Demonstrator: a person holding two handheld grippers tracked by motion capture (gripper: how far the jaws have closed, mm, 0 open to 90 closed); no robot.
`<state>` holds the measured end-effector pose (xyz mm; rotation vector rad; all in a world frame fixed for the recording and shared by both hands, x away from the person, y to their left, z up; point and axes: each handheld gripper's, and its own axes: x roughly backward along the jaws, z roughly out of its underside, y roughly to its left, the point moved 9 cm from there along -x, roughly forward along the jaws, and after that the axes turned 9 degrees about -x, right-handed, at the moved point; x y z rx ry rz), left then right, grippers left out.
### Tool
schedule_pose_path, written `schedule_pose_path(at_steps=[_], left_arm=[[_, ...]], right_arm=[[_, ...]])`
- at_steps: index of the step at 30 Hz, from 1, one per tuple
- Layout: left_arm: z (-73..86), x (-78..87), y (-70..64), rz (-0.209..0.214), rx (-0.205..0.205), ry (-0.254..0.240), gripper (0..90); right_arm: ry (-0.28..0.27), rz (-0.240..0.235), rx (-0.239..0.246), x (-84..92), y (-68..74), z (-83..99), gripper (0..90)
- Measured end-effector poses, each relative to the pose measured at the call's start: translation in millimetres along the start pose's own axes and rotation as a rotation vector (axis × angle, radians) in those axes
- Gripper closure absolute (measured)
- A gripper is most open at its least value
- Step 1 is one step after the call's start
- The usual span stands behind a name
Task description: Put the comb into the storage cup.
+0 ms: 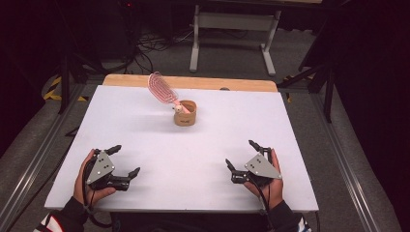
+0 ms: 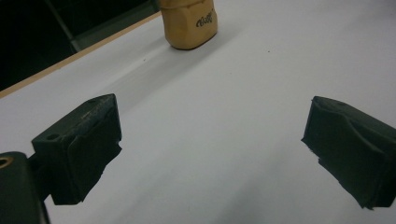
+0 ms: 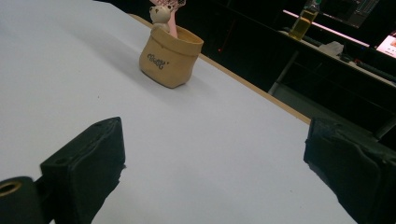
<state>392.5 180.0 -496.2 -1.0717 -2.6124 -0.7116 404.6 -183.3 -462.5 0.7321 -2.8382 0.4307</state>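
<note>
A small tan sack-shaped cup (image 1: pixel 185 113) stands near the far middle of the white table (image 1: pixel 145 140). A pink hairbrush (image 1: pixel 162 89) leans out of it up and to the left, with a little bear figure at the cup's rim (image 3: pixel 160 14). The cup also appears in the left gripper view (image 2: pixel 189 24) and the right gripper view (image 3: pixel 170 56). My left gripper (image 1: pixel 124 159) rests open near the front left, held by a hand. My right gripper (image 1: pixel 241 154) is open near the front right. Both have nothing between their jaws.
The table's wooden far edge (image 1: pixel 193 82) runs behind the cup. Beyond it on the floor stands a white metal frame (image 1: pixel 232 29) and tangled cables (image 1: pixel 150 46). A bench with a bottle (image 3: pixel 303 21) lies in the dark background.
</note>
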Motion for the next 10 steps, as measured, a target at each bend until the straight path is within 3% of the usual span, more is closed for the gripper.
schedule_pose_path(at_steps=[7, 10], left_arm=[[-1.4, -4.0, 2.2, -0.006, -0.016, 0.011, 5.1], [-2.6, -6.7, 5.6, -0.014, -0.003, 0.011, 5.1]], right_arm=[[-0.004, -0.002, -0.006, 2.2, -3.5, 0.6, 5.6], [-0.004, -0.002, -0.023, 3.6, -6.7, 1.4, 5.6]])
